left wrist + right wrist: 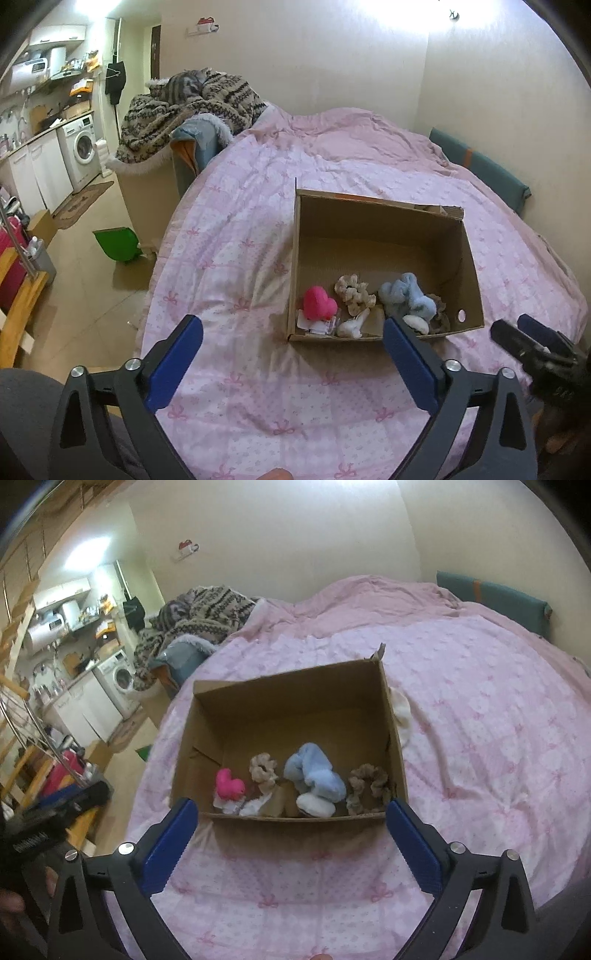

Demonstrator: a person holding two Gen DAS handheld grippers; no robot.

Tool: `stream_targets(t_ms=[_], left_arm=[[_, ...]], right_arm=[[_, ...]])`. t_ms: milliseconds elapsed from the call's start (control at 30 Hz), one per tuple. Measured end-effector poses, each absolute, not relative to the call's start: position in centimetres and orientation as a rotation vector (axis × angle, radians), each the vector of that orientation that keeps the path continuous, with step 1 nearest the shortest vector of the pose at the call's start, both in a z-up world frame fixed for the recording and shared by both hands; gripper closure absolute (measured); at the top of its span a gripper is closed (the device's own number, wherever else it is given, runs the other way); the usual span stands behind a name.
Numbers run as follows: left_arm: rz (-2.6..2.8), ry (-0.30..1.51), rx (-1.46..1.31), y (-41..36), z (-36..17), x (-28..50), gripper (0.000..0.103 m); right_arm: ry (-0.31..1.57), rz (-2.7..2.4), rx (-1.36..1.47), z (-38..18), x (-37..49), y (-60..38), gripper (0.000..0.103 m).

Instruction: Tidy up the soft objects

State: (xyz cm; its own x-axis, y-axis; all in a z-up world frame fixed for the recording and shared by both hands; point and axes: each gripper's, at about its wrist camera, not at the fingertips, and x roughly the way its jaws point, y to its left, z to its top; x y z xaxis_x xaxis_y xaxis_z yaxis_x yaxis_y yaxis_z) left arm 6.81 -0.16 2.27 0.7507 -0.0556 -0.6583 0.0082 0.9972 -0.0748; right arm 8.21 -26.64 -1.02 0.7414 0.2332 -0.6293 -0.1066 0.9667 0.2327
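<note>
An open cardboard box [373, 218] [291, 686] sits on the pink bed cover. Along its near wall lie a pink heart plush [319, 303] [229, 785], a beige scrunchie [354, 291] [263, 768], a light blue plush [406, 297] [314, 773], a small white soft piece [352, 325] [314, 804] and a brown scrunchie [369, 784]. A white soft item [402, 710] lies on the bed outside the box's right wall. My left gripper [293, 345] is open and empty, in front of the box. My right gripper [291, 830] is open and empty at the box's near edge.
The pink bed cover [258, 258] [480, 738] fills most of both views. A patterned blanket heap [192, 107] lies at the bed's far left. The floor, a green bin [118, 245] and a washing machine [83, 147] are to the left. A teal cushion [480, 166] lines the right wall.
</note>
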Motion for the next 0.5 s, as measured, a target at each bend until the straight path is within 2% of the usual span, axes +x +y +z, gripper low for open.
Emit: stream_targets(t_ms=[100,500], left_arm=[[-0.033,0.708,-0.056,-0.38,2.07,6.94,0.001],[-0.064,0.732,-0.047,-1.10,1.58,7.13,0.001]], right_arm=[[0.710,0.183,0.170,-1.27,8.51,-26.42,0.000],[0.714,0.162,0.130,-1.64,8.41,-25.86,0.000]])
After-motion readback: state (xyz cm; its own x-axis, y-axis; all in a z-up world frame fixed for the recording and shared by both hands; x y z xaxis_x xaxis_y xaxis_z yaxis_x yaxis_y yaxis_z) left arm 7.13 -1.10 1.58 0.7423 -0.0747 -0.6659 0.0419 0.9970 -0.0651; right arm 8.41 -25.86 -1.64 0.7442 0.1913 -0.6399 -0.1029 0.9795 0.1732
